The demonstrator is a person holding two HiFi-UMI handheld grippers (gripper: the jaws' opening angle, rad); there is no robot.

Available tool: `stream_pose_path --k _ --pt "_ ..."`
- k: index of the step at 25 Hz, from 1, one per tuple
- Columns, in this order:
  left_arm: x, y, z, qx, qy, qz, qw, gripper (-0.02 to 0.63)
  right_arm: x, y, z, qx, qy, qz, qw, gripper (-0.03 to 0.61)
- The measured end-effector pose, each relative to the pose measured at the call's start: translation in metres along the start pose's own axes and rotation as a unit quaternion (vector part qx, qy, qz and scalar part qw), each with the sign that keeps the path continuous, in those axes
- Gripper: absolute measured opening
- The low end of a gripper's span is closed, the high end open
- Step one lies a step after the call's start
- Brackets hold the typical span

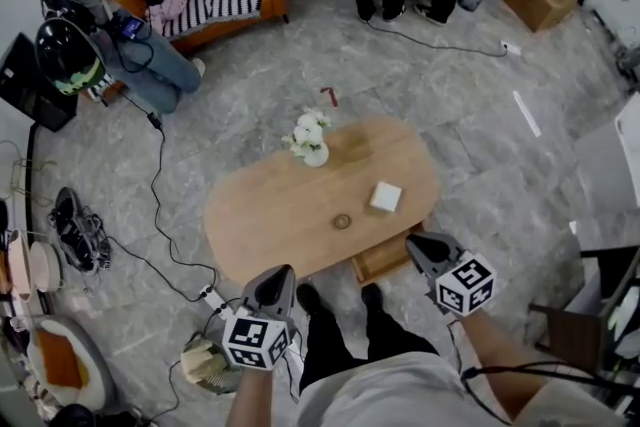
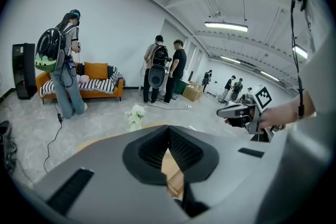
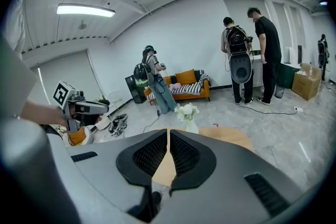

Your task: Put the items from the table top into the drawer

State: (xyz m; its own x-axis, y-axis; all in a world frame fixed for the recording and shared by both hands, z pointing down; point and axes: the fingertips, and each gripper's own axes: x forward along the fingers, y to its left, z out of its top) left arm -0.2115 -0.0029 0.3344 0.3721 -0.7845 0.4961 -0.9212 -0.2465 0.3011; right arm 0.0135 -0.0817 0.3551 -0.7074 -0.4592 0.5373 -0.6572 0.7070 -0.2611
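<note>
Hovering near the table (image 1: pixel 265 215), left gripper (image 1: pixel 283 271) and right gripper (image 1: pixel 412 242) are closed.

The tabletop (image 1: pixel 270 215) is smooth, dull, pale wood. The floor (image 1: pixel 250 105) looks like grey stone, a little shiny. The left claw (image 1: pixel 284 271) and right claw (image 1: pixel 412 239) are dull grey plastic with bumpy black pads (image 3: pixel 149 155).

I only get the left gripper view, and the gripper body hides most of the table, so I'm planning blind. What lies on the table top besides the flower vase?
Observer: In the head view a white box lies toward the right end of the table.
Operator: Anything else?
Observer: A small round brownish object, nearer the front edge, left of the box.
Operator: Is the drawer open?
Observer: Yes, the drawer is pulled out under the front edge, near the box.
</note>
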Motion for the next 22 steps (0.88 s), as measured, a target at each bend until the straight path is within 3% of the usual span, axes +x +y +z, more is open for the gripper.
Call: stream_pose_path --k 7,22 --pt "0.022 0.022 -0.031 0.002 0.032 -0.002 0.9995 0.002 0.027 0.007 -0.013 -0.016 0.022 0.021 0.999 0.041" --pt "0.083 0.064 -0.115 -0.018 0.079 -0.006 0.9967 0.002 0.118 -0.013 -0.097 0.01 0.067 0.037 0.997 0.041"
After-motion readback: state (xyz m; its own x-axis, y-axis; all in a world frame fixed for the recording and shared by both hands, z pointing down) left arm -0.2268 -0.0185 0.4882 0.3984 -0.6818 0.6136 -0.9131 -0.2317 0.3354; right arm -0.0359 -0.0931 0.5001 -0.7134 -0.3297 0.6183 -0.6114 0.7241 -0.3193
